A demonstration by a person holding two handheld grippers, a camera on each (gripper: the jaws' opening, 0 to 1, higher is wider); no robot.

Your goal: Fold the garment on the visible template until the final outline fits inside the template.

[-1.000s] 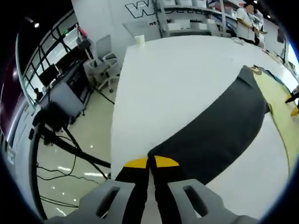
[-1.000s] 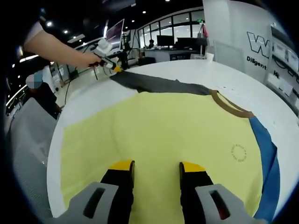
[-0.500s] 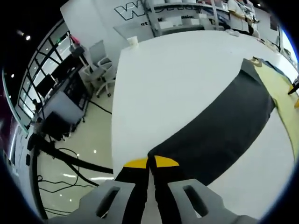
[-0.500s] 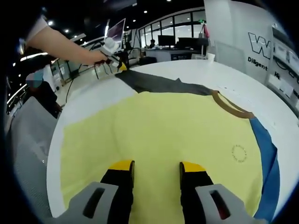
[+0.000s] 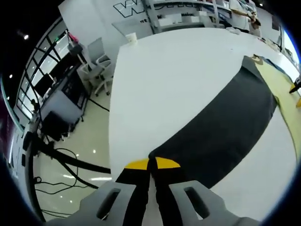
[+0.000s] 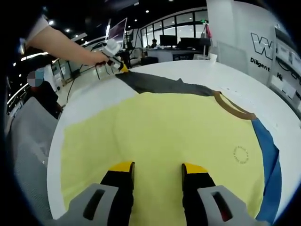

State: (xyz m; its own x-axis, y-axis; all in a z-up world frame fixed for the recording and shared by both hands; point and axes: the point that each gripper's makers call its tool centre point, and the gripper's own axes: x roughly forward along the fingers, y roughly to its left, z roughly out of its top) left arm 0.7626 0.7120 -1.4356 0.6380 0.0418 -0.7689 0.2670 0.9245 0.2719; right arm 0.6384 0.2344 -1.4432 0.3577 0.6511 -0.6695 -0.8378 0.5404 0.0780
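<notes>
Left gripper view looks along the dark sleeve (image 5: 221, 127) from its end; right gripper view hovers close above the shirt's yellow body (image 6: 160, 136), facing that sleeve.

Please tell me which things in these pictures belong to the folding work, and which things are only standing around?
Part of the job:
- yellow T-shirt with brown collar
- its dark grey sleeve, pinched in the left gripper
- its blue sleeve
- right gripper, jaws open over the yellow cloth
- white table

Just around:
- white paper cup
- grey office chairs
</notes>
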